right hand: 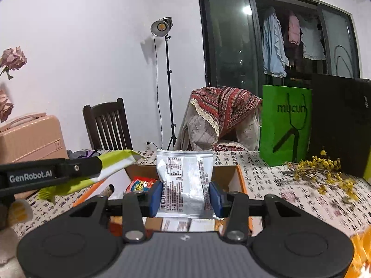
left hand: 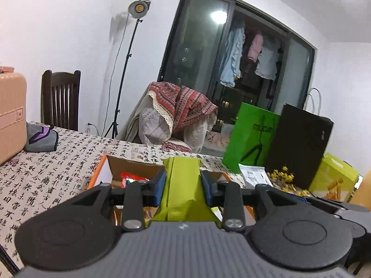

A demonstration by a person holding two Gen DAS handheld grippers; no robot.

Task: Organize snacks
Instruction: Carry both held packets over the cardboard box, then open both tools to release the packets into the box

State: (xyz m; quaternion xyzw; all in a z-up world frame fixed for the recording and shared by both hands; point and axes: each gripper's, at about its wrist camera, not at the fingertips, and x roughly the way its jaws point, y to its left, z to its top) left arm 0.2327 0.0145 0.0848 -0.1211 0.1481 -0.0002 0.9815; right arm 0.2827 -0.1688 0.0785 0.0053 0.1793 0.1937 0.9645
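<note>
My left gripper (left hand: 183, 186) is shut on a lime-green snack packet (left hand: 182, 180) and holds it above an open cardboard box (left hand: 129, 165) with orange flaps. A red snack packet (left hand: 131, 177) lies inside the box. My right gripper (right hand: 185, 195) is shut on a silver-white snack packet (right hand: 185, 176) with printed text, held upright over the same box (right hand: 226, 177). In the right wrist view the left gripper (right hand: 92, 164) comes in from the left with the green packet (right hand: 116, 164). The silver packet also shows in the left wrist view (left hand: 254, 175).
The table has a calligraphy-print cloth (left hand: 46, 173). A pink suitcase (left hand: 10, 113) and grey pouch (left hand: 43, 137) sit at left. A green bag (right hand: 284, 125), black bag (right hand: 340, 125) and dried yellow flowers (right hand: 324, 171) stand at right. A chair (right hand: 109, 125) and lamp stand (right hand: 168, 88) are behind.
</note>
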